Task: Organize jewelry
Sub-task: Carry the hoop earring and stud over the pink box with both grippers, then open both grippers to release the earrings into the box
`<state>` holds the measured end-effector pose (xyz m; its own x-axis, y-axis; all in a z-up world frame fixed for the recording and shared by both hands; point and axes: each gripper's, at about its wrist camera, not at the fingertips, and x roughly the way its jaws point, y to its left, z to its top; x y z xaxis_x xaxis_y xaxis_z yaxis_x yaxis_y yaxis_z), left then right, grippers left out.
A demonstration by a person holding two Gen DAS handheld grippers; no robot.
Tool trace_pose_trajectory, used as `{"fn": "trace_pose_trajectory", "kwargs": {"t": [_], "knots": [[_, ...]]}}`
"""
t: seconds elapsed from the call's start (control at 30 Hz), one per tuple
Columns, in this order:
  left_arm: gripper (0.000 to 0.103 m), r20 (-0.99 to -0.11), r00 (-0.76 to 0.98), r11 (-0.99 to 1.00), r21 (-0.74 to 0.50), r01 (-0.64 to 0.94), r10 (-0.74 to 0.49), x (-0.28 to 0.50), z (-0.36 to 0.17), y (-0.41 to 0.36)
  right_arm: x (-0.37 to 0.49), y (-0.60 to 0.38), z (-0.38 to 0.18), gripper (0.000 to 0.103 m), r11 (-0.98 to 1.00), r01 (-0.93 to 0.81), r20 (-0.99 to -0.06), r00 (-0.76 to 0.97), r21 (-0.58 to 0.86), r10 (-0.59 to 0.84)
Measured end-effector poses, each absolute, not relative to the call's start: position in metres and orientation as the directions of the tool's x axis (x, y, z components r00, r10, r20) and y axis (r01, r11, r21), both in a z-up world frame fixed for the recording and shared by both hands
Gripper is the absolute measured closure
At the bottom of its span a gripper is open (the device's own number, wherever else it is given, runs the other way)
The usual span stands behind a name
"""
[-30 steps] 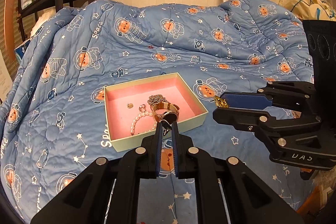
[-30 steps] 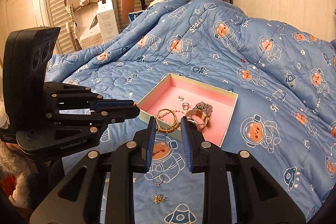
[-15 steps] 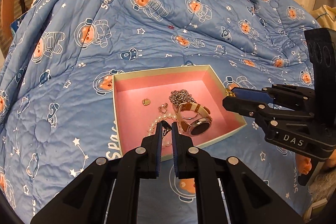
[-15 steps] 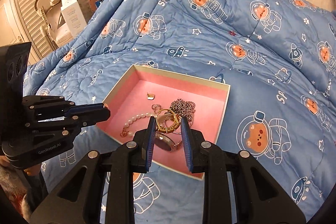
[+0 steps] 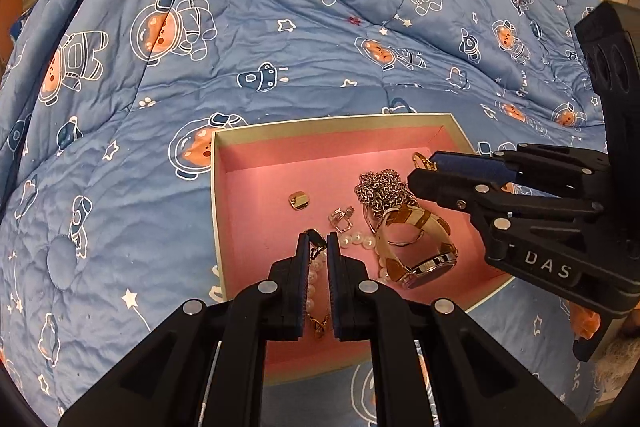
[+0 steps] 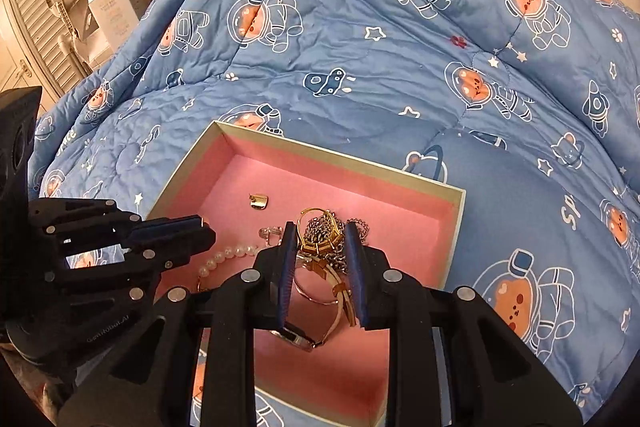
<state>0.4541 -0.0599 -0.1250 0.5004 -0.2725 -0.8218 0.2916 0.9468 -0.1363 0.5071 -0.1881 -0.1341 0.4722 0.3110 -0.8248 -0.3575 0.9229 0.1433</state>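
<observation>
Two grippers over one pink box (image 5: 224, 195): left gripper (image 5: 318, 247) pinches a small charm (image 5: 318, 241), right gripper (image 6: 320, 239) clamps a gold bangle (image 6: 318, 227).

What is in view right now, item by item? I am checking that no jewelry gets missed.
box: one, cream outside, pink inside, on the quilt
quilt: one, blue, astronaut print
watch: one, beige strap, in the box
chain: one, silver, heaped in the box
pearl strand: one, white, in the box
small charm: one, gold, box floor
clear ring: one, in the box
left gripper: shut on a small gold piece
right gripper: shut on a gold bangle
</observation>
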Motion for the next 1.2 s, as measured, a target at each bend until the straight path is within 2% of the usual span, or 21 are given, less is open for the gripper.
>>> {"fn": "trace_pose_trajectory", "kwargs": {"t": [0.8,0.9,1.0,1.07,1.2], "knots": [[0.094,-0.837,0.483,0.949,-0.123,0.292,-0.257,0.470,-0.140,-0.067,0.546,-0.177,-0.165,0.078,0.943,-0.318,-0.869,0.434,0.100,0.238],[0.088,-0.835,0.487,0.948,-0.118,0.295,-0.256,0.469,-0.140,-0.067,0.547,-0.176,-0.165,0.075,0.941,-0.323,-0.869,0.432,0.101,0.242],[0.079,-0.826,0.497,0.947,-0.127,0.296,-0.266,0.468,-0.138,-0.066,0.546,-0.175,-0.162,0.067,0.938,-0.329,-0.863,0.436,0.112,0.256],[0.072,-0.821,0.503,0.945,-0.129,0.299,-0.271,0.466,-0.136,-0.066,0.545,-0.174,-0.159,0.053,0.942,-0.324,-0.858,0.455,0.092,0.240],[0.058,-0.805,0.530,0.944,-0.104,0.313,-0.264,0.457,-0.129,-0.067,0.546,-0.181,-0.150,0.052,0.942,-0.313,-0.844,0.468,0.119,0.263]]}}
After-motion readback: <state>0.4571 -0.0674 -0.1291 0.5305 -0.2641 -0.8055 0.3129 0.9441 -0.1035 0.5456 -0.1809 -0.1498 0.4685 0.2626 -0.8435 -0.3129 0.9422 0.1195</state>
